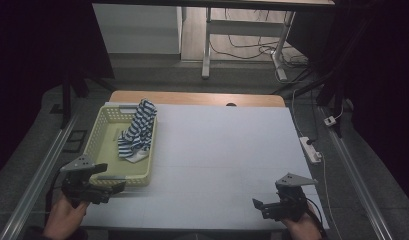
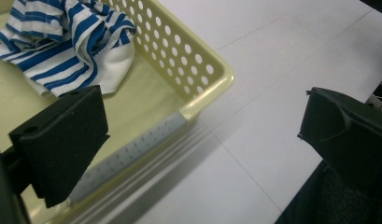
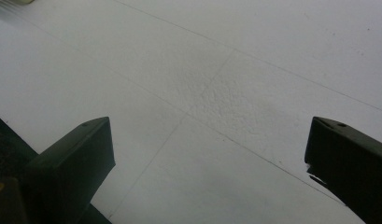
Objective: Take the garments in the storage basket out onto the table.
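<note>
A blue-and-white striped cloth (image 1: 137, 131) lies bunched in a pale yellow perforated basket (image 1: 103, 131) at the table's left. In the left gripper view the cloth (image 2: 62, 42) rests on the basket floor behind the near rim (image 2: 198, 107). My left gripper (image 1: 112, 187) hovers at the basket's front corner, open, its jaws straddling the rim with nothing held (image 2: 202, 135). My right gripper (image 1: 259, 206) stands open near the front right edge of the table, over bare white surface (image 3: 209, 149).
The white table top (image 1: 222, 150) stretches between the grippers. A power strip (image 1: 310, 149) and cables lie off the right edge. Metal rails run along both sides; a desk frame stands beyond the far edge.
</note>
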